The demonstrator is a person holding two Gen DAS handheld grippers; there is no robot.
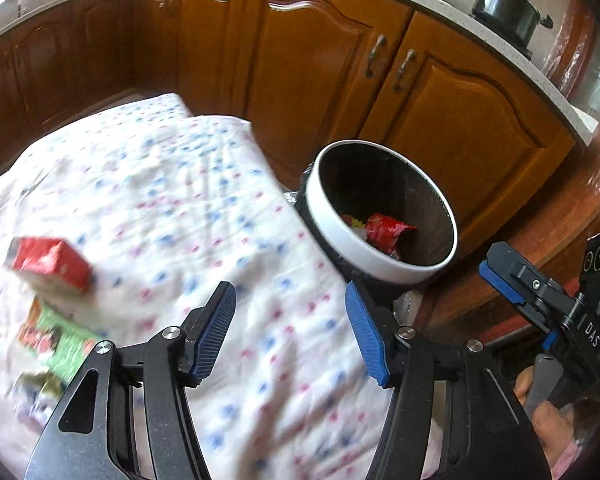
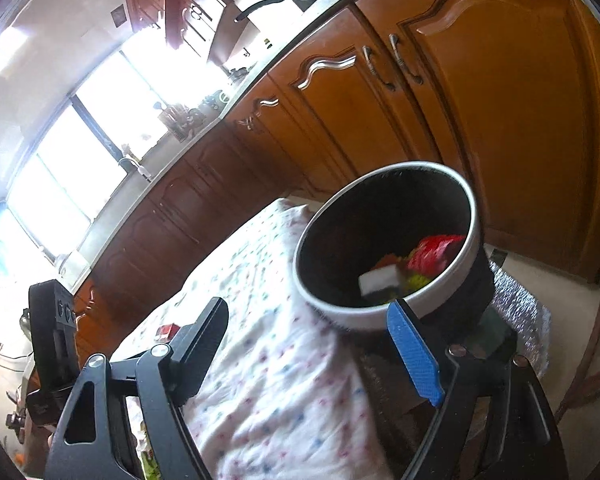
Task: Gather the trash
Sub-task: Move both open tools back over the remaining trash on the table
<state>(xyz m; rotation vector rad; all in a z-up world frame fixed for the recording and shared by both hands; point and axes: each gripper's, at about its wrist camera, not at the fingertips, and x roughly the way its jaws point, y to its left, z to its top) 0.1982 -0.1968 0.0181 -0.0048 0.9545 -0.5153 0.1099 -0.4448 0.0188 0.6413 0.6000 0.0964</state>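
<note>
Trash: a red box point(image 1: 50, 264) lay on our cloth point(image 1: 204, 208), well left of the bin point(image 1: 380, 208). Our left gripper point(image 1: 290, 330) and right gripper point(image 2: 312, 346) gaped wide, holding nothing, near the bin.

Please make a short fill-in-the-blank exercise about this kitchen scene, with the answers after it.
1. Both the left claw and the right claw are ____ and hold nothing.
2. The red box lies on the dotted ____.
3. The red wrapper lies inside the round ____.

Answers: open; cloth; bin
</note>
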